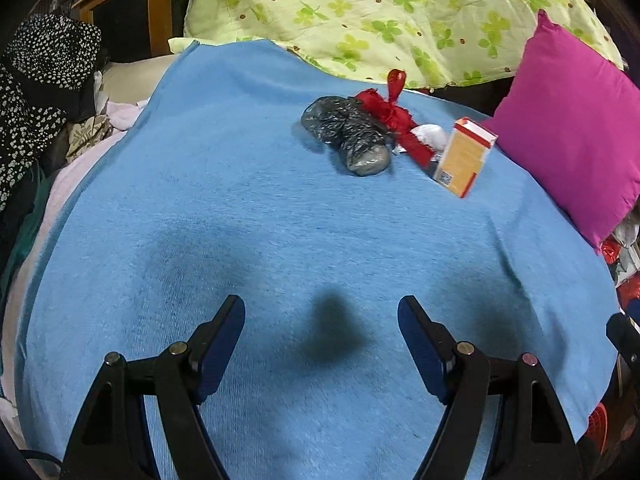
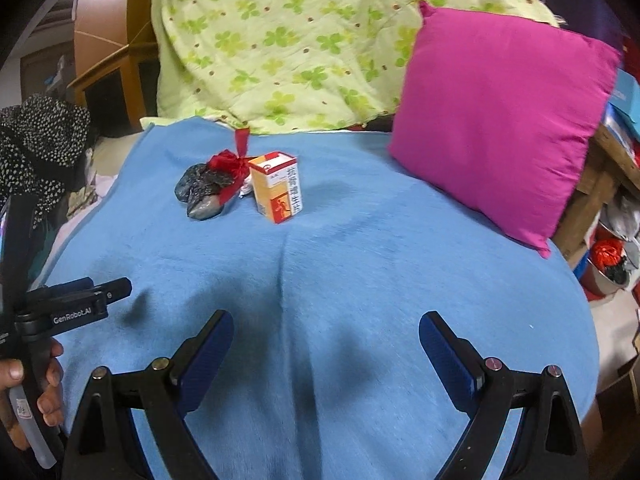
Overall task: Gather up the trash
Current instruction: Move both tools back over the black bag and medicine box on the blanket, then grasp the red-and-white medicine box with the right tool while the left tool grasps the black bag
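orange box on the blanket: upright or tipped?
Upright. The orange box stands on its end on the blue blanket, its top flap uppermost.

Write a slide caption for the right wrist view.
Open right gripper over blue blanket, facing box, black bag, ribbon.

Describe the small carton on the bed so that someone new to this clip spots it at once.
Start at the blue blanket over the bed, left of the magenta pillow. In the little trash cluster there, the orange and white carton stands upright at the right end, beside a crumpled dark plastic bag and a red ribbon: the only rigid, boxy item.
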